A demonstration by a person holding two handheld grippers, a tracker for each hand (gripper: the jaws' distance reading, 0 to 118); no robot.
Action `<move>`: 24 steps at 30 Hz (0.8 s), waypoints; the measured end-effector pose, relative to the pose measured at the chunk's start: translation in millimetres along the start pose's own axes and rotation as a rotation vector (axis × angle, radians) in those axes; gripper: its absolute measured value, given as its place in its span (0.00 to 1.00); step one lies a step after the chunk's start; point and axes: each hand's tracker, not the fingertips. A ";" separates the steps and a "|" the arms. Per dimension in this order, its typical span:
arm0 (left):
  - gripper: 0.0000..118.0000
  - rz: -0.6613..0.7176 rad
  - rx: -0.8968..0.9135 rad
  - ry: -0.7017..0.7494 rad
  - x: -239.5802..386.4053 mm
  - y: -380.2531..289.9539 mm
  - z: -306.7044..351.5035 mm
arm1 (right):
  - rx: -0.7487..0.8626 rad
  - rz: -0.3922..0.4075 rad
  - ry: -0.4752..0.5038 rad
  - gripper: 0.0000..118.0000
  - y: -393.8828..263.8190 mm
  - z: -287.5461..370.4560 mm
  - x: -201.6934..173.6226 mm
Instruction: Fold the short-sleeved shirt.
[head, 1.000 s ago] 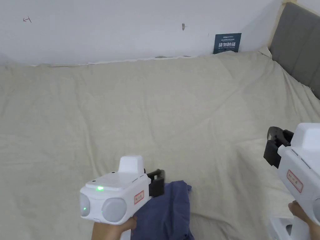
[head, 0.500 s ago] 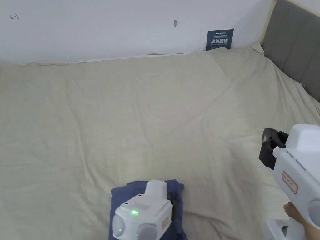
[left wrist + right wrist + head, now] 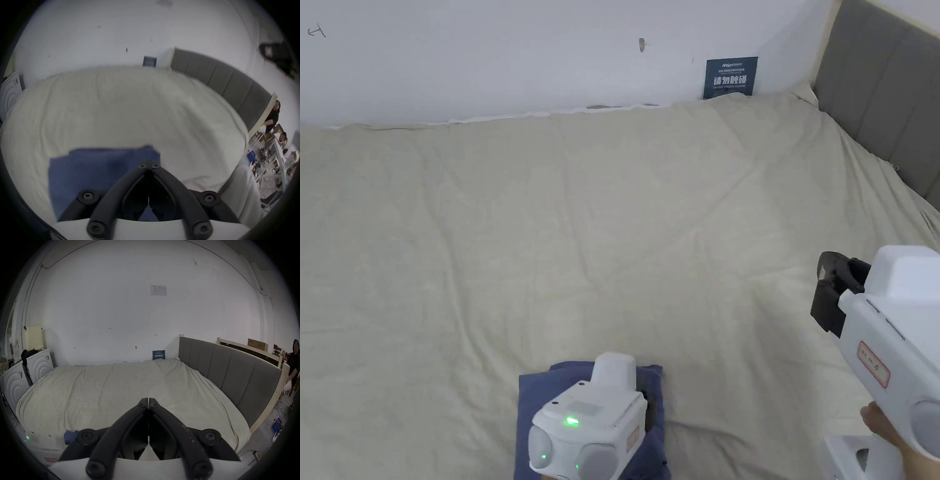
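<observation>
Left hand-held gripper [image 3: 148,161] — jaws closed — over folded shirt [image 3: 90,168].

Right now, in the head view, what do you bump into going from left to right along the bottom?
Bed sheet → blue shirt → left gripper → more sheet → right gripper.

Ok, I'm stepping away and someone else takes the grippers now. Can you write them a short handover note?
Left gripper: jaws together, over the blue shirt; no cloth seen between them.
Right gripper: jaws together, empty, above the bed sheet, off to the shirt's right.
Shirt: a compact folded rectangle near the bed's front edge.
Done: the folding, apparently.
Left: perhaps smooth it, then withdraw.
</observation>
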 end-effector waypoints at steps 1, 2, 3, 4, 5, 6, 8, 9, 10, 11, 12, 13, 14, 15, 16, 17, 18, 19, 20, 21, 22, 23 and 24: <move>0.00 -0.010 0.036 -0.005 -2.3 9.5 13.4 | 0.008 0.003 0.006 0.02 2.3 1.6 -3.5; 0.00 -0.022 0.086 -0.001 -4.9 18.5 27.1 | 0.016 0.007 0.013 0.02 4.9 2.9 -7.1; 0.00 -0.033 0.133 0.020 -10.0 30.1 40.5 | 0.028 0.010 0.018 0.02 7.2 4.4 -10.9; 0.00 -0.043 0.176 0.028 -14.5 39.1 53.5 | 0.039 0.012 0.024 0.02 9.6 6.0 -14.9; 0.00 -0.049 0.218 0.037 -19.2 47.5 66.6 | 0.050 0.017 0.030 0.02 11.6 8.1 -19.2; 0.00 -0.056 0.264 0.054 -24.2 55.1 79.9 | 0.065 0.023 0.034 0.02 13.8 10.2 -23.8; 0.00 -0.073 0.342 0.100 -39.8 71.1 101.1 | 0.091 0.039 0.041 0.02 18.4 13.8 -33.3; 0.00 -0.084 0.387 0.131 -46.1 77.1 113.2 | 0.106 0.045 0.044 0.02 20.4 16.6 -38.4; 0.00 -0.094 0.424 0.162 -52.0 82.2 124.1 | 0.122 0.050 0.048 0.02 22.4 18.6 -43.0; 0.00 -0.106 0.461 0.198 -61.1 88.3 132.7 | 0.137 0.056 0.050 0.02 24.4 20.1 -47.6; 0.00 -0.112 0.492 0.231 -67.5 91.8 142.0 | 0.151 0.063 0.051 0.02 26.2 21.6 -52.3; 0.00 -0.121 0.529 0.271 -74.1 94.1 151.6 | 0.167 0.071 0.051 0.02 27.6 23.8 -57.0; 0.00 -0.128 0.560 0.309 -80.6 95.6 160.2 | 0.181 0.076 0.051 0.02 28.8 25.4 -61.3; 0.00 -0.131 0.585 0.344 -89.4 97.9 165.6 | 0.195 0.081 0.052 0.02 29.7 26.6 -65.1; 0.00 -0.136 0.606 0.381 -96.2 97.8 171.7 | 0.205 0.084 0.053 0.02 30.4 27.5 -68.4; 0.00 -0.138 0.622 0.410 -102.7 97.0 177.5 | 0.212 0.084 0.054 0.02 30.6 28.6 -71.3; 0.00 -0.144 0.633 0.438 -108.7 95.3 182.2 | 0.217 0.086 0.057 0.02 31.1 28.9 -73.7; 0.00 -0.152 0.642 0.469 -116.3 94.9 184.3 | 0.220 0.087 0.060 0.02 31.6 29.1 -76.1; 0.00 -0.155 0.647 0.499 -122.5 92.8 187.9 | 0.222 0.089 0.063 0.02 31.8 28.9 -78.5; 0.00 -0.154 0.642 0.514 -127.5 90.9 190.6 | 0.223 0.091 0.068 0.02 31.5 28.4 -79.9; 0.00 -0.150 0.639 0.520 -132.4 89.1 193.1 | 0.225 0.093 0.072 0.02 31.1 28.1 -82.0; 0.00 -0.144 0.635 0.528 -136.9 88.3 193.7 | 0.225 0.096 0.073 0.02 30.9 28.0 -83.9; 0.00 -0.137 0.632 0.541 -140.2 86.7 194.7 | 0.224 0.100 0.076 0.02 30.8 27.8 -85.7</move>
